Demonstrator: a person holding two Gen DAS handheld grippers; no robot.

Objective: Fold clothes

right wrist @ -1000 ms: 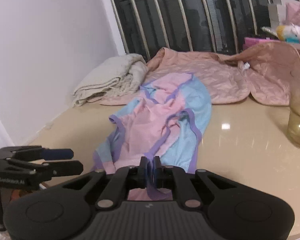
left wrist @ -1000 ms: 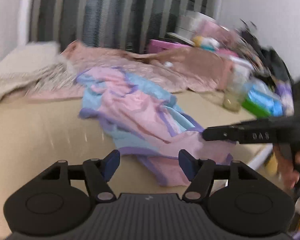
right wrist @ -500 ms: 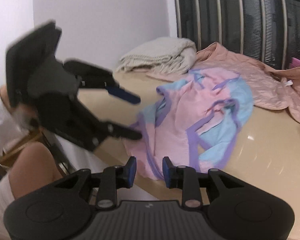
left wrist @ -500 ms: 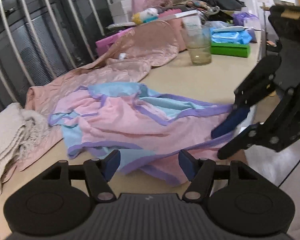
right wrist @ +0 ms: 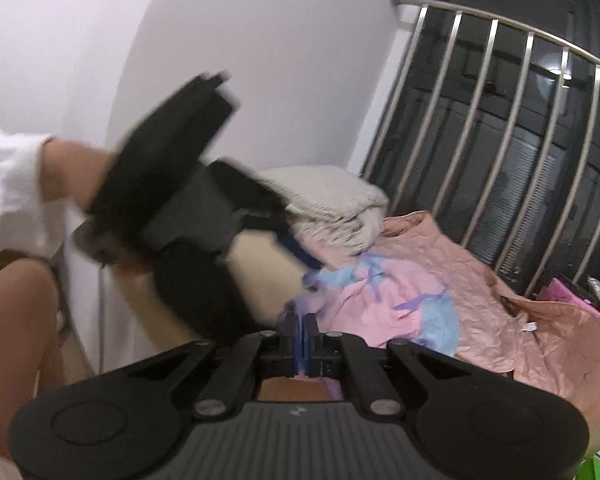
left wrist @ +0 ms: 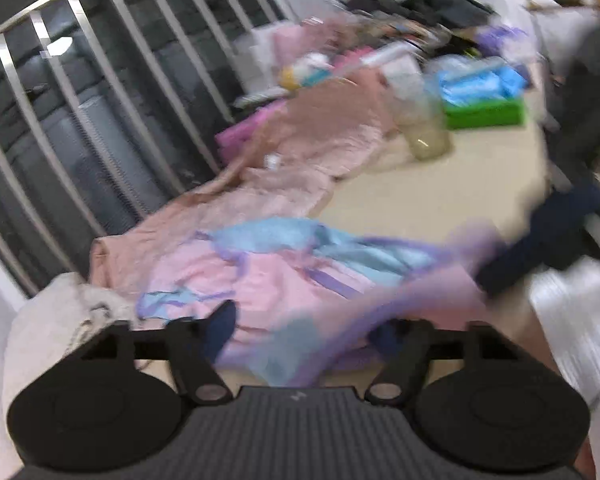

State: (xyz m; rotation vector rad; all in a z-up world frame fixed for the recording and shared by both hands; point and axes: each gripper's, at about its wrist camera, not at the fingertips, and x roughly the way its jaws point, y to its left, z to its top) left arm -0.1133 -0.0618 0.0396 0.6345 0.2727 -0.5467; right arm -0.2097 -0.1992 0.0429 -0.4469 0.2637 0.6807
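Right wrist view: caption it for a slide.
Right gripper shut on the pink-and-blue garment at the table edge.

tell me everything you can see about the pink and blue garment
The garment is thin, soft cloth in pink and light blue panels with purple trim. It lies crumpled and unfolded on the beige table, partly over a quilted pink blanket and beside a folded cream towel. The right tool is shut on its near edge; the left tool is closing around a lifted, blurred fold.

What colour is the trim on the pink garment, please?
Purple, on the pink and light-blue garment; clearest in the left wrist view.
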